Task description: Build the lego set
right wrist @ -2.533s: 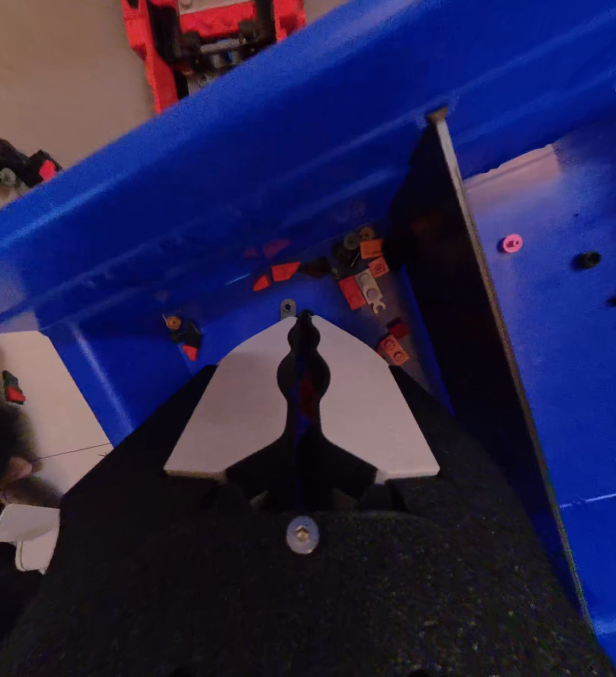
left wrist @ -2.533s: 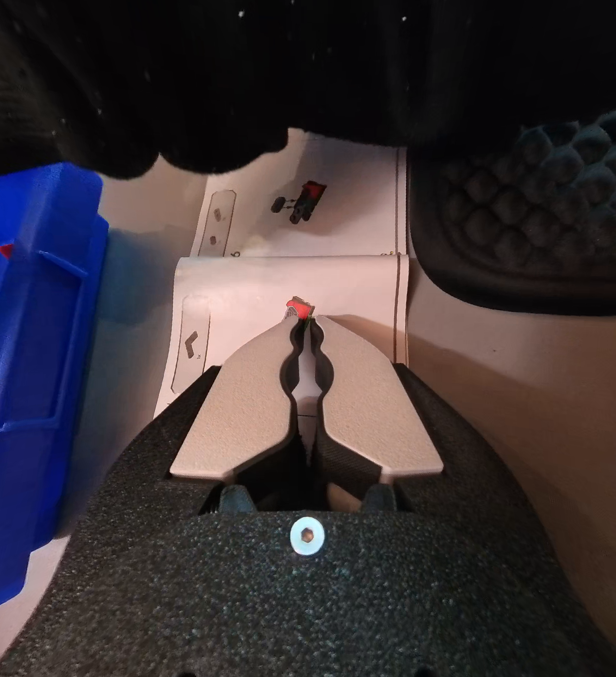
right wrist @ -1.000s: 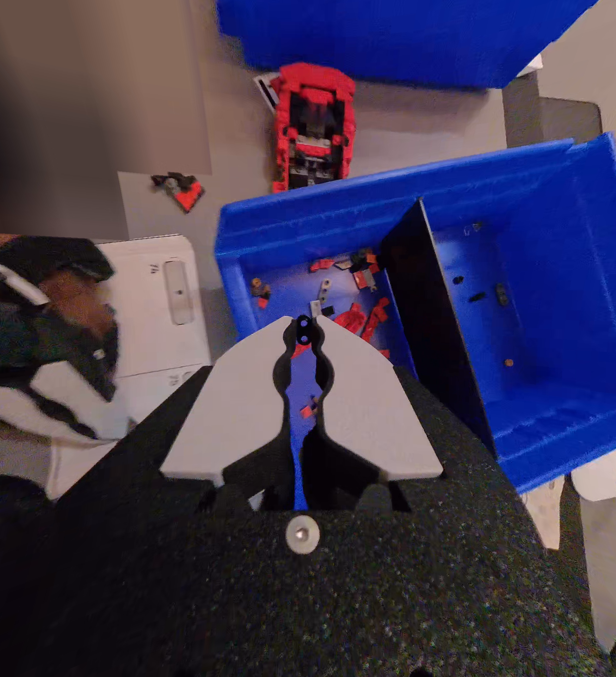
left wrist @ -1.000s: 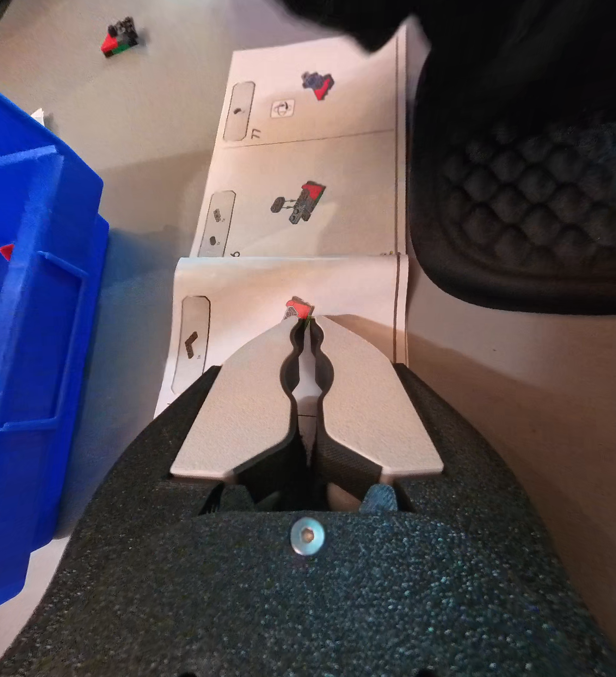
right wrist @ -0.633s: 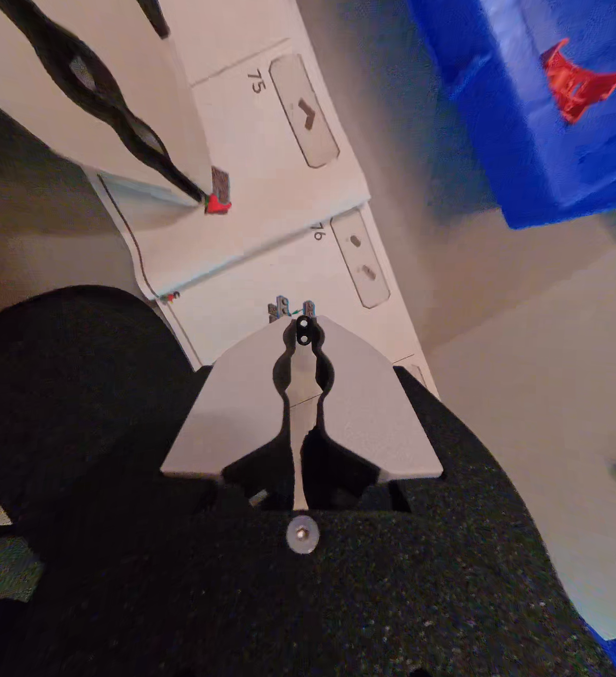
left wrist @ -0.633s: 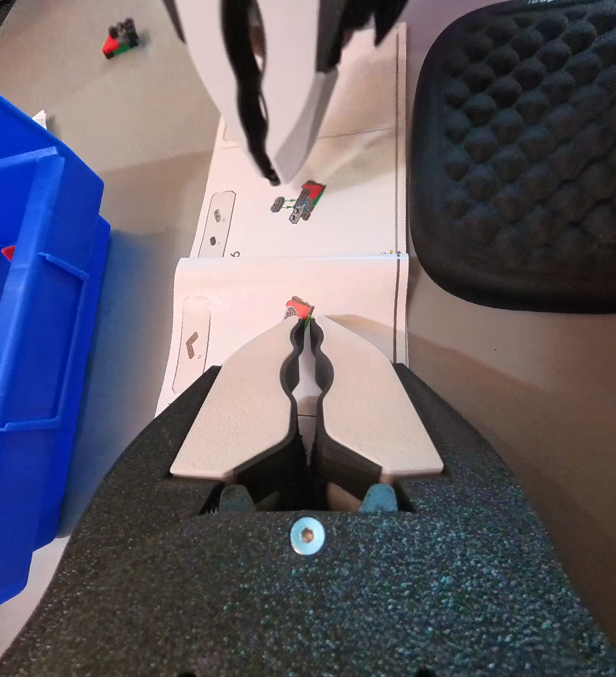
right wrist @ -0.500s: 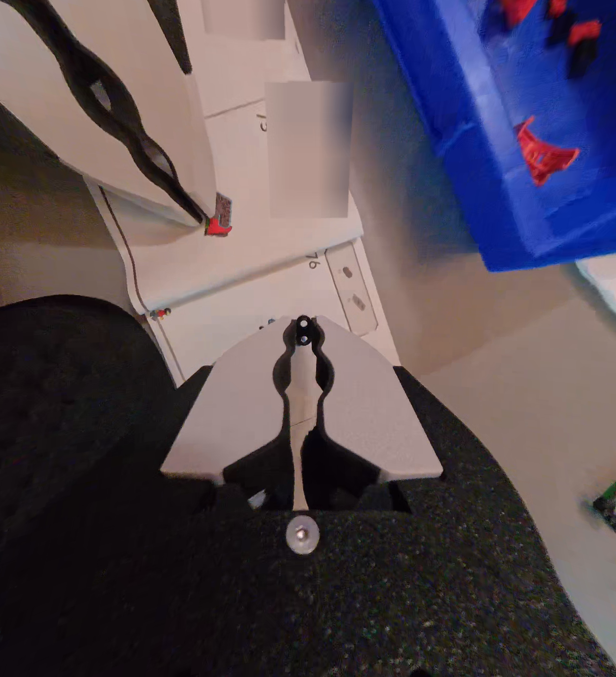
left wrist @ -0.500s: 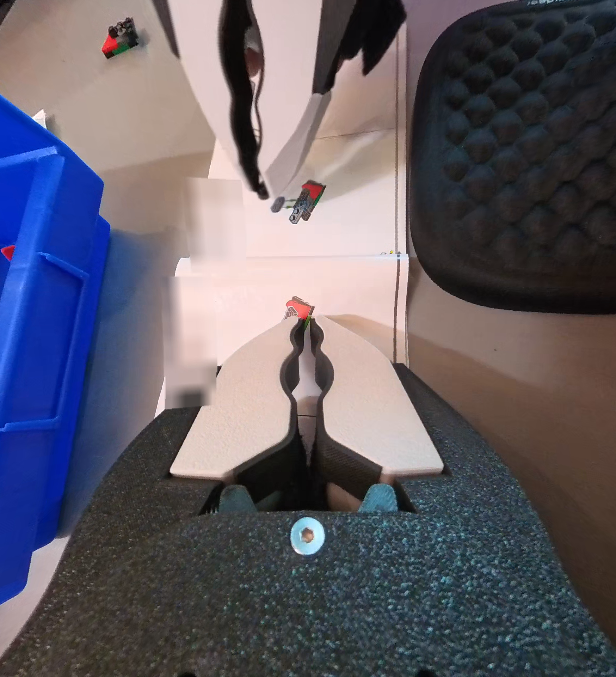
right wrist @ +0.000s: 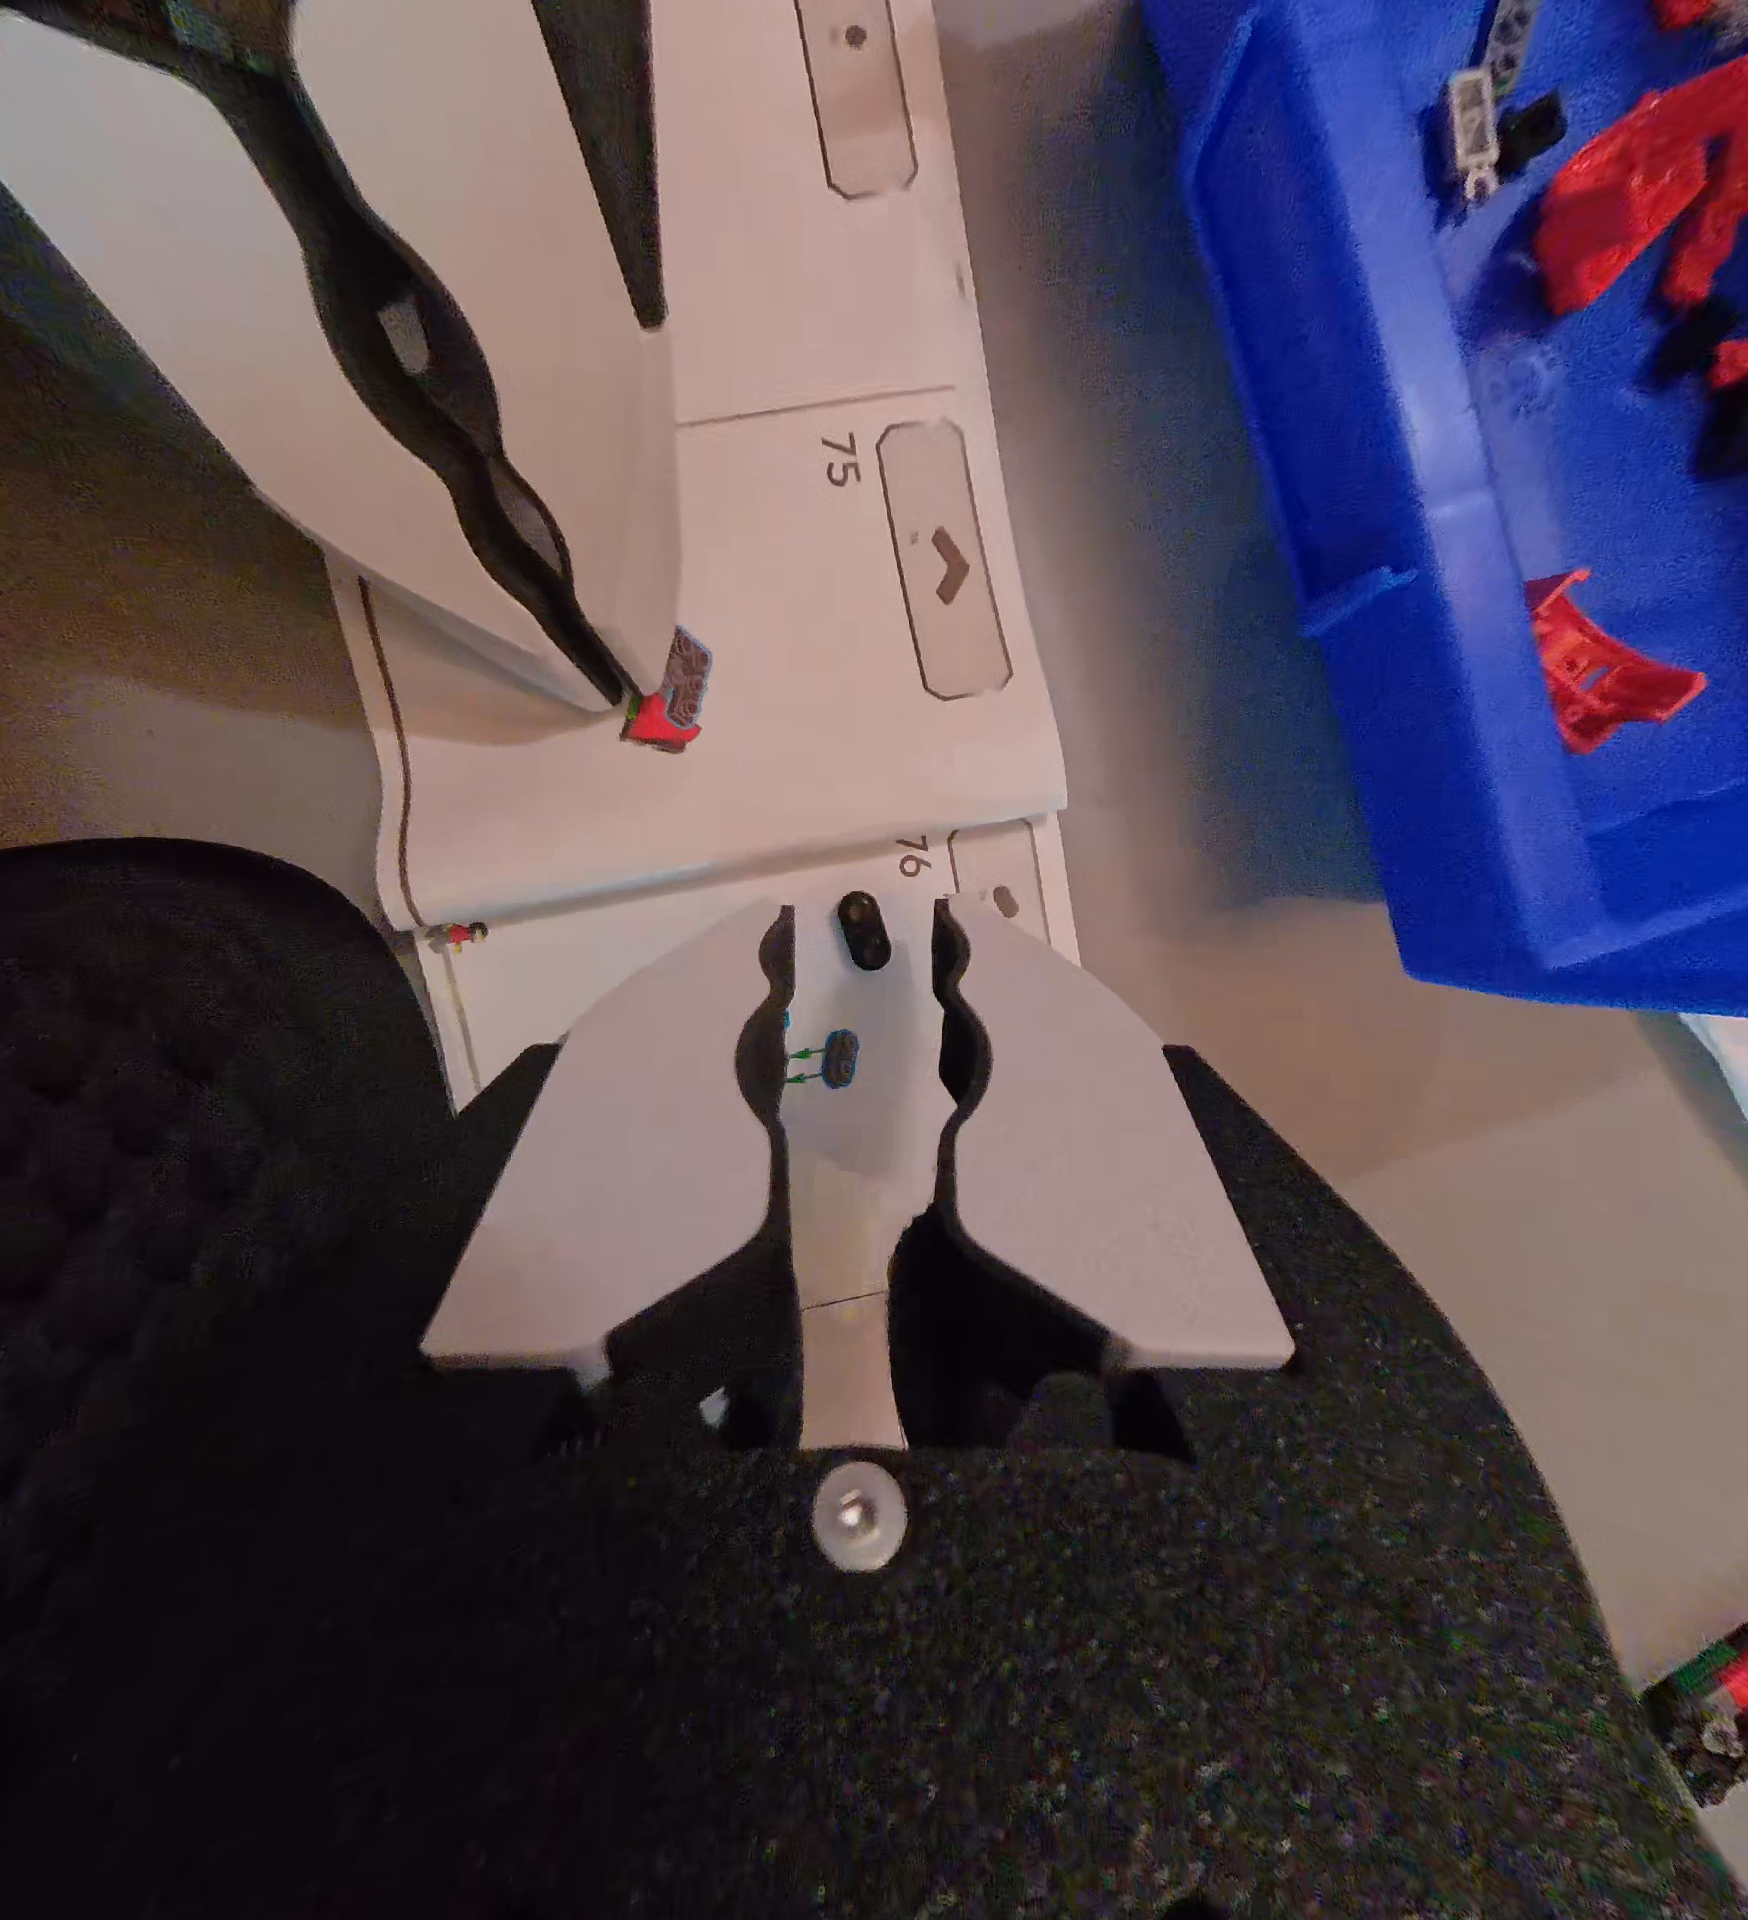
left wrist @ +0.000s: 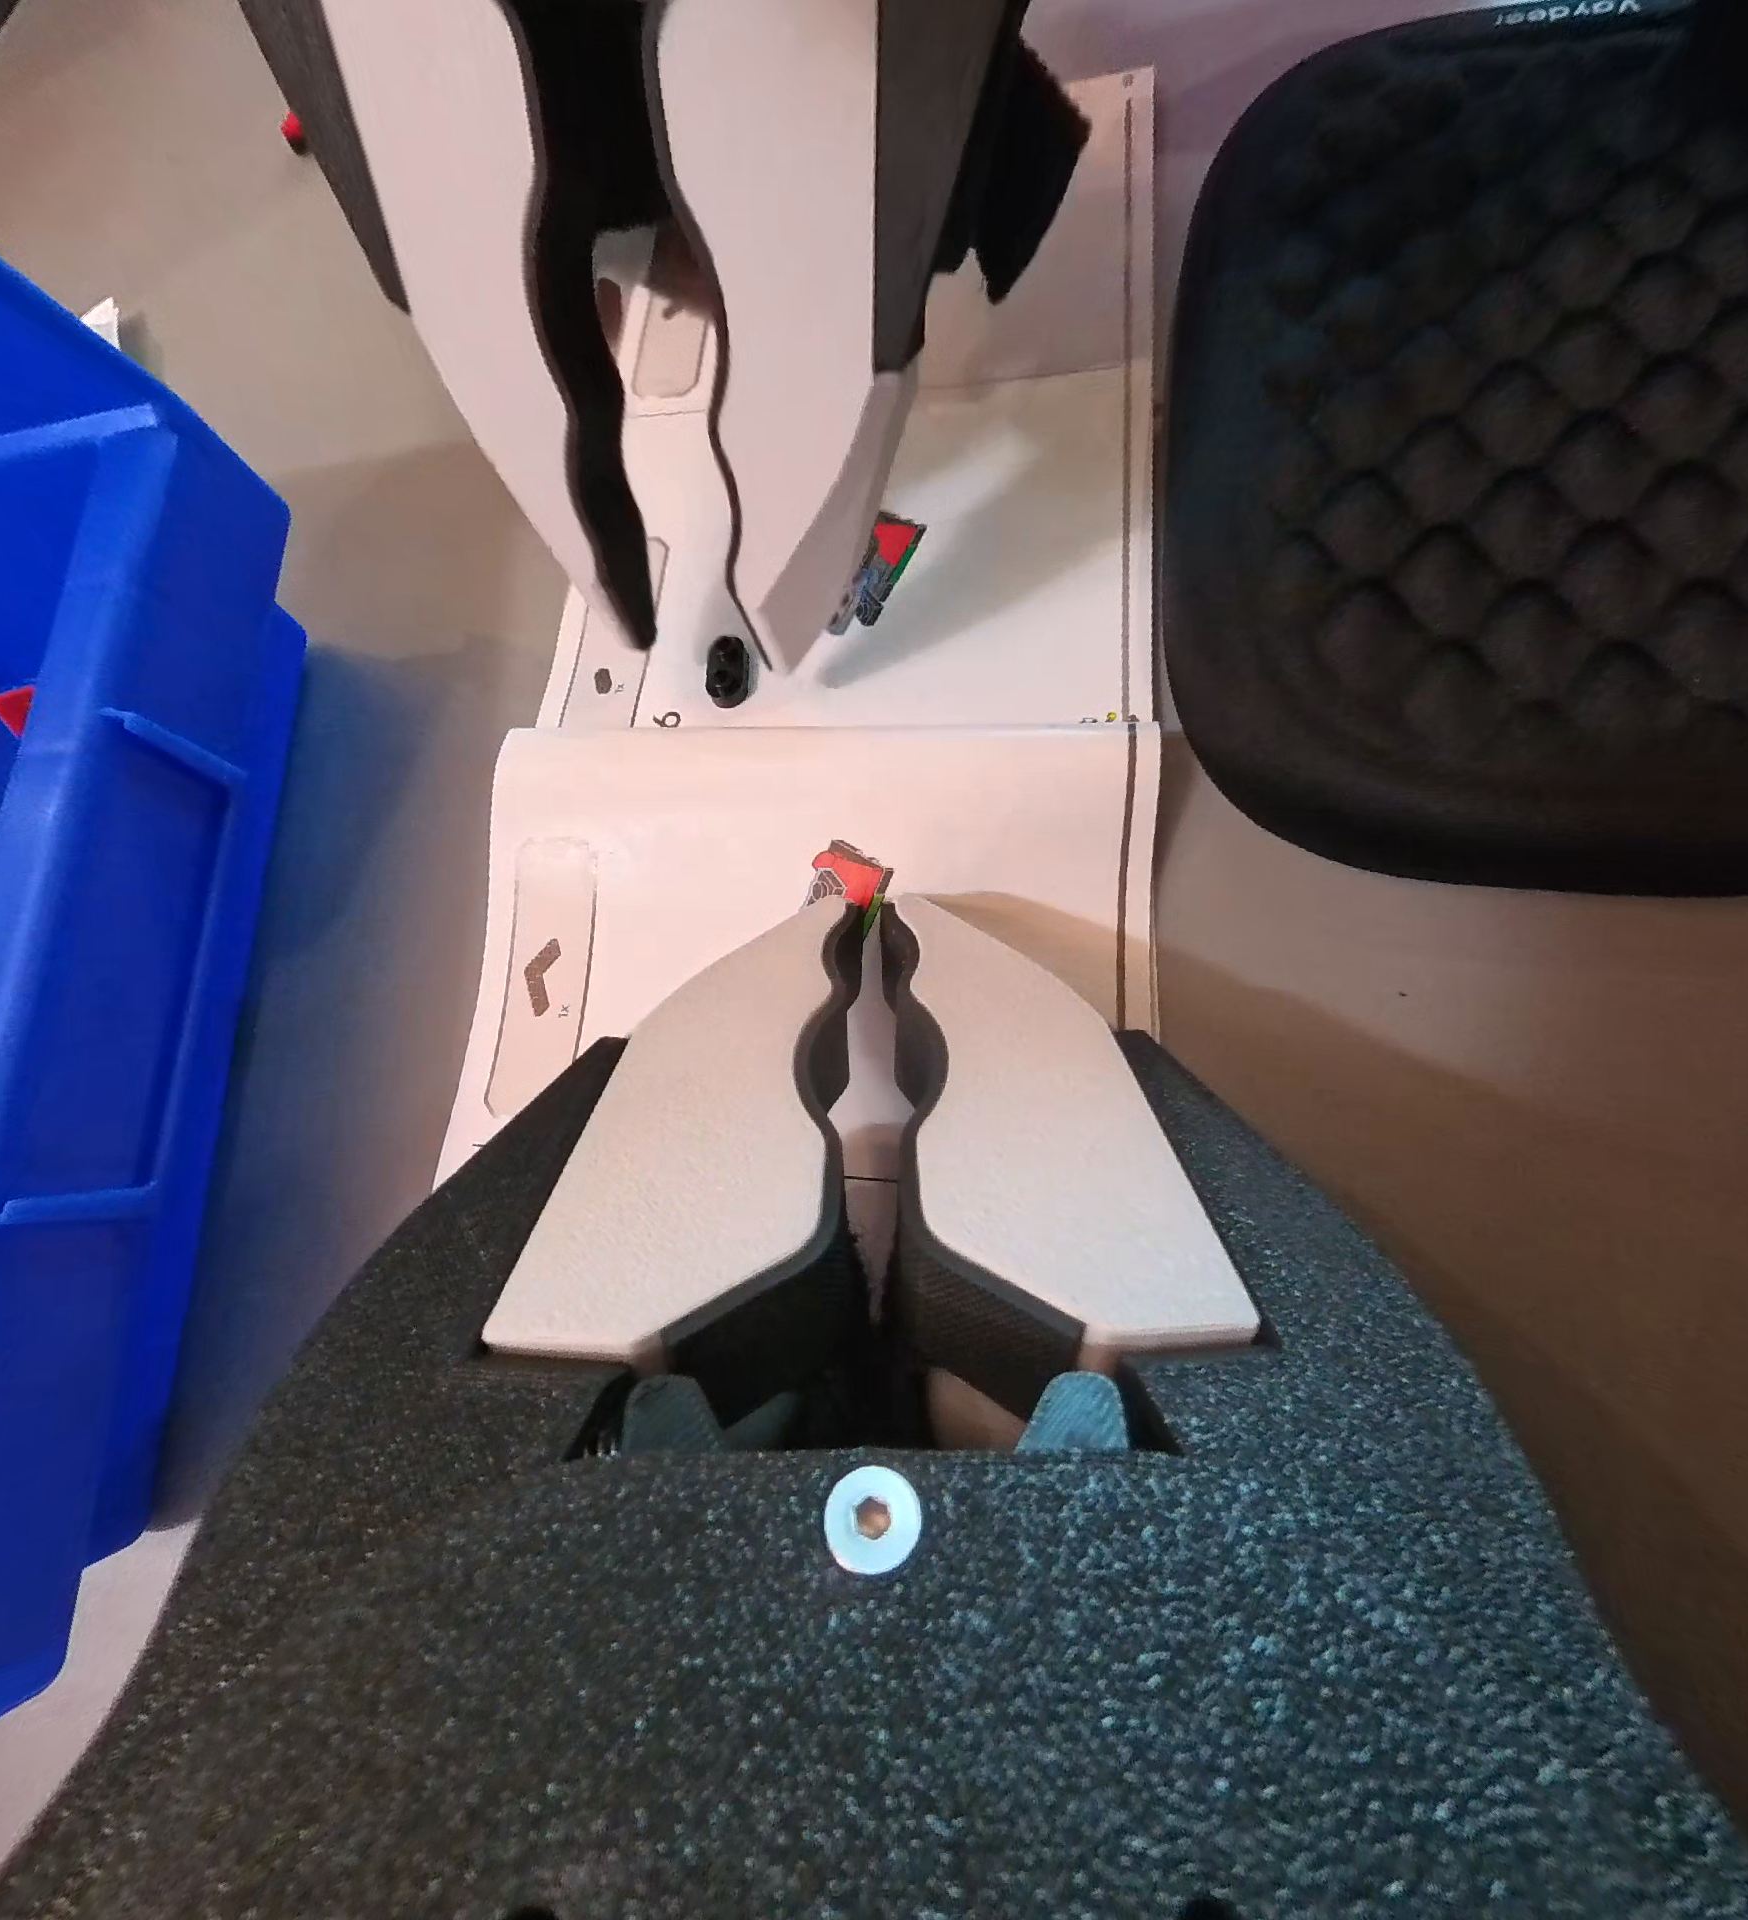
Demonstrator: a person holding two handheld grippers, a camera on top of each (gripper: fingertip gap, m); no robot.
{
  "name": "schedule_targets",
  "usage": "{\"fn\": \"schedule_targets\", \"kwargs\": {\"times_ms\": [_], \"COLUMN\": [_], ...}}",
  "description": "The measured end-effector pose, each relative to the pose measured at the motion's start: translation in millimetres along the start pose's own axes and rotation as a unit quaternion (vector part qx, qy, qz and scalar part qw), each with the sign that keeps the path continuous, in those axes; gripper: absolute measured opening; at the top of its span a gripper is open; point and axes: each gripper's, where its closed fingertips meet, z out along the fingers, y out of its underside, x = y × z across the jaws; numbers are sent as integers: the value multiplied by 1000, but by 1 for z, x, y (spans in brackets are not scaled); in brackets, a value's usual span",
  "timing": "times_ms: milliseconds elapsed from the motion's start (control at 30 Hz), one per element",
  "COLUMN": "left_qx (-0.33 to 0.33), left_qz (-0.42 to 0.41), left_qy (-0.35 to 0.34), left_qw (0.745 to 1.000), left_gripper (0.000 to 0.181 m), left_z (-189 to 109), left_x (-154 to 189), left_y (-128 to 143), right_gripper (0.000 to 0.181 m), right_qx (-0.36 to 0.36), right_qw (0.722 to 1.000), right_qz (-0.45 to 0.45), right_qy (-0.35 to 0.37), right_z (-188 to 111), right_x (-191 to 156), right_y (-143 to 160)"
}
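Black dimpled cushion [left wrist: 1535, 436] on beige tabletop [left wrist: 1472, 1195], just beside booklet.

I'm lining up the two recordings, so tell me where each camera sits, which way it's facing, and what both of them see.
Left wrist view: on the left gripper, low over the instruction booklet, facing the right gripper; blue bin at left.
Right wrist view: on the right gripper, looking down at the booklet; the left gripper enters upper left.
Shared: both grippers, the booklet, the small black piece, the black cushion.
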Motion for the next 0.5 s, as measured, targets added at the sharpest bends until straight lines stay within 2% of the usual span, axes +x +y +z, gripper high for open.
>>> {"fn": "schedule_targets", "kwargs": {"times_ms": [133,300,400,500], "left_qx": [0,0,0,0], "left_qz": [-1,1,-1,-2], "left_qy": [1,-1,1,2], "left_qw": [1000,1000,1000,1000], "left_gripper": [2,2,2,2], "left_z": [0,0,0,0], "left_x": [0,0,0,1], "left_y": [0,0,0,0], "right_gripper": [23,18,16,16], "right_qx": [66,131,143,93], "right_qw": [998,990,989,995], "right_qz": [-20,-49,-35,-11], "right_qy": [14,30,32,30], "right_z": [-25,-58,-52,-20], "right_x": [10,49,82,110], "right_y": [-37,-103,-141,-158]}}
